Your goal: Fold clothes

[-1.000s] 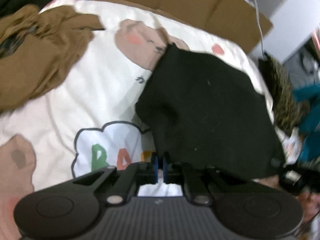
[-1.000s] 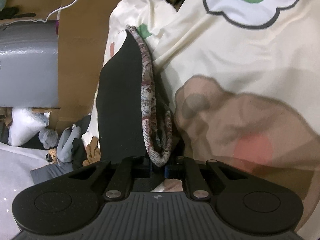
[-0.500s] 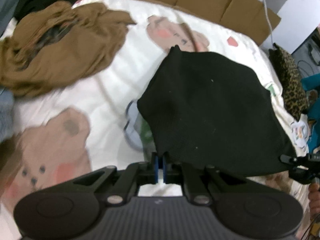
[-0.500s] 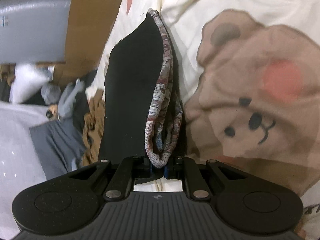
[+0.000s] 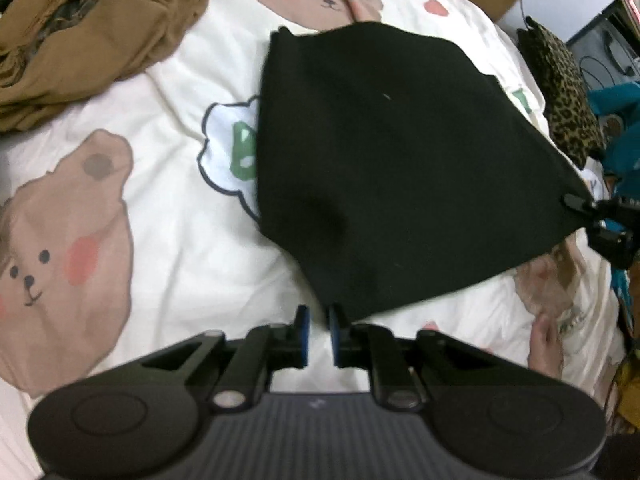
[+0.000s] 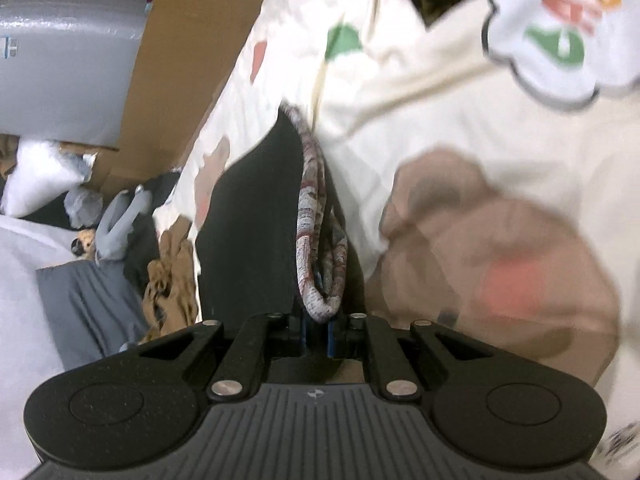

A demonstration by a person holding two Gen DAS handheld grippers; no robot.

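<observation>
A black garment (image 5: 392,160) lies spread on the bear-print bed sheet (image 5: 160,240). Its near corner ends just beyond my left gripper (image 5: 318,332), whose blue pads stand slightly apart with only white sheet between them. At the garment's far right corner, my right gripper (image 5: 580,204) pinches the edge. The right wrist view looks along the garment (image 6: 248,232) edge-on. There my right gripper (image 6: 318,332) is shut on its folded edge, where a red-and-grey patterned band (image 6: 310,216) shows.
A crumpled brown garment (image 5: 80,40) lies at the far left of the bed. A leopard-print item (image 5: 568,92) and teal cloth (image 5: 624,128) sit past the right edge. A hand (image 5: 544,344) rests near the lower right. Cardboard (image 6: 172,80) and a grey box (image 6: 68,40) stand beside the bed.
The black garment has come down flat onto the sheet. My left gripper's pads have parted and the garment's corner is out from between them. The right gripper still holds its corner.
</observation>
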